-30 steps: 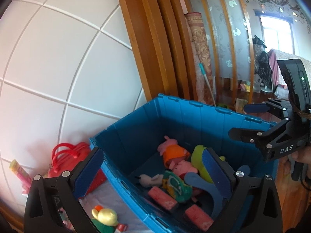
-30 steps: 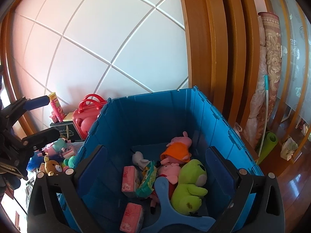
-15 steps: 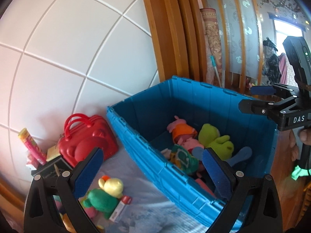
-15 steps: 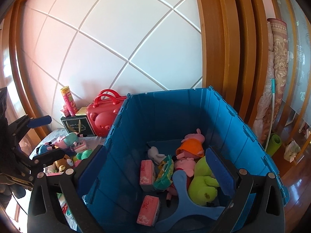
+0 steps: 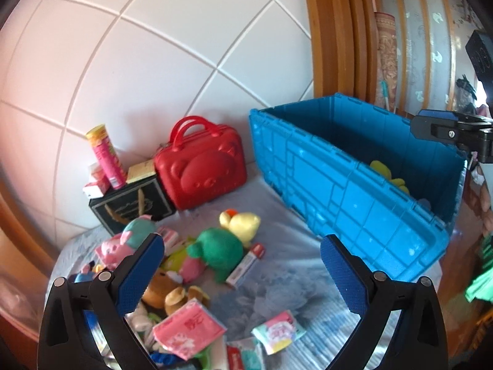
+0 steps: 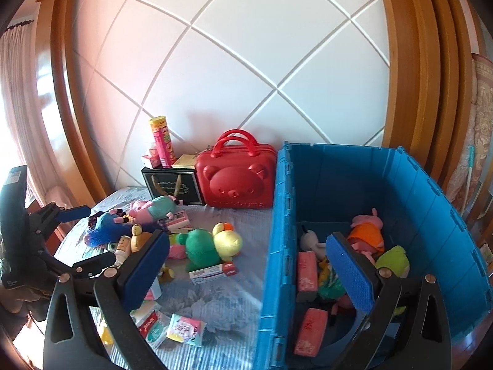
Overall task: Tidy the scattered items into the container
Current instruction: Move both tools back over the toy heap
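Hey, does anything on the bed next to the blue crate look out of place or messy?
Yes: plush toys, including a green and yellow one, and tissue packs lie jumbled on the bedsheet outside the blue crate.

Open blue crate (image 6: 437, 203) at right, holding plush toys and pink packets (image 6: 306, 273); scattered on the bedspread beside it: green-and-yellow plush duck (image 6: 212, 245), pink tissue pack (image 5: 188, 330), small boxes, other plush

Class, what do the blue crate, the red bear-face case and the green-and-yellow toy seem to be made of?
Blue crate: likely rigid moulded plastic, with ribbed panels and a slight sheen.
Red bear-face case: probably hard glossy plastic, with an embossed face and highlights.
Green-and-yellow toy: apparently plush fabric, soft, fuzzy and matte.
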`<state>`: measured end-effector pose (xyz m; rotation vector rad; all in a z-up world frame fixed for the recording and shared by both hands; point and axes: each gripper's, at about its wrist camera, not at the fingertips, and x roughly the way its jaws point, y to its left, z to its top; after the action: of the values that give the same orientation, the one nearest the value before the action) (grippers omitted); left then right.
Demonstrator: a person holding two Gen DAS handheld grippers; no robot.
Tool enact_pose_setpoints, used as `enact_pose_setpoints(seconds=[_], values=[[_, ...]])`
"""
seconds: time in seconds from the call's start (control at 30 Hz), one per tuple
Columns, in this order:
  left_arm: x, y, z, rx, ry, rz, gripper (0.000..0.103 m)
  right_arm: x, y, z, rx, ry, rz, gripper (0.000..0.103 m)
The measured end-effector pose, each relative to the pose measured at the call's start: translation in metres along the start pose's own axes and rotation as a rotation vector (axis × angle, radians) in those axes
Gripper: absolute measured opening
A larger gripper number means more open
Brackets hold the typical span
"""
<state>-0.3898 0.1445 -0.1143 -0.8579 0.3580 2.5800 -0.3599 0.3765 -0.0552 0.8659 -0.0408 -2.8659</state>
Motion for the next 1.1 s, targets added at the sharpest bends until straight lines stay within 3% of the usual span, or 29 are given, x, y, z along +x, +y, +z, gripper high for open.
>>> enact_pose_setpoints(seconds=[0.47,0.77,0.97,1.1], values=[[0.005,0.154,-0.157,-0.206,0.247,0.146,0.103,0.059,0.122,-0.055,-0.049,0.178,0.084,0.103],[0.021,0.228,-0.236,-0.290,0.374,0.225,0.103,0.116,0.147,-0.108,-0.042,0.333,0.058,0.103],[0.046,0.270,-0.287,-0.415,0.458,0.255,0.103,0.149,0.159,-0.146,-0.020,0.423,0.047,0.103],[0.062,0.295,-0.306,-0.535,0.455,0.236,0.100,0.161,0.166,-0.166,-0.004,0.468,0.044,0.103]])
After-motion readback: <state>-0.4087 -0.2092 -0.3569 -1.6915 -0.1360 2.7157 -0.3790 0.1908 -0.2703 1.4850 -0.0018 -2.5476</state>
